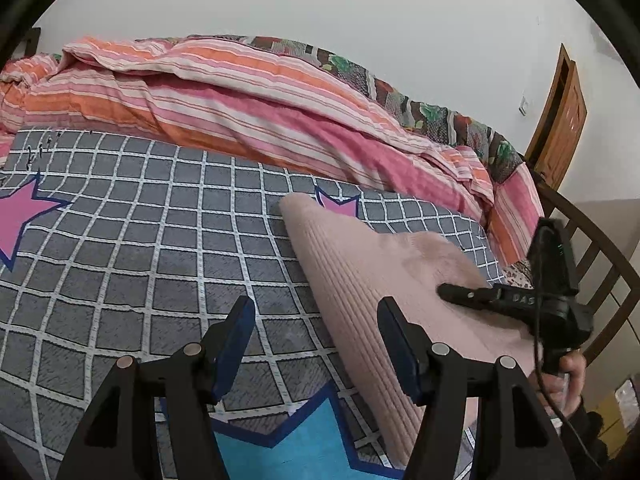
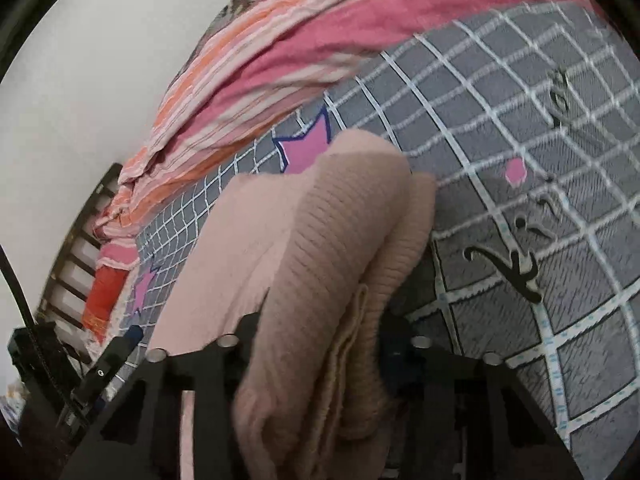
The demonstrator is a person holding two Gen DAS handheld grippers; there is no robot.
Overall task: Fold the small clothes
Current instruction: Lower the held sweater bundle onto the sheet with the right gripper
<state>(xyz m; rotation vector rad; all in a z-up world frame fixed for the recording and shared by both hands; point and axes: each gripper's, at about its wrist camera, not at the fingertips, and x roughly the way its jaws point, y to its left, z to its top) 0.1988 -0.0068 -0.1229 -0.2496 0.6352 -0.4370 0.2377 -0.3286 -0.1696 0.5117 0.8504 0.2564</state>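
We find the sweater (image 1: 380,276) already folded into a narrow ribbed bundle on the sheet (image 1: 160,240), lying from 12 o'clock down to 5 o'clock of the left gripper (image 1: 316,344). That gripper's jaws stand apart and hold nothing. In its own blurred view, the right gripper (image 2: 320,344) has the folded edge between its jaws; we cannot tell whether the pads press on it. We judge one fold or a final smoothing remains.
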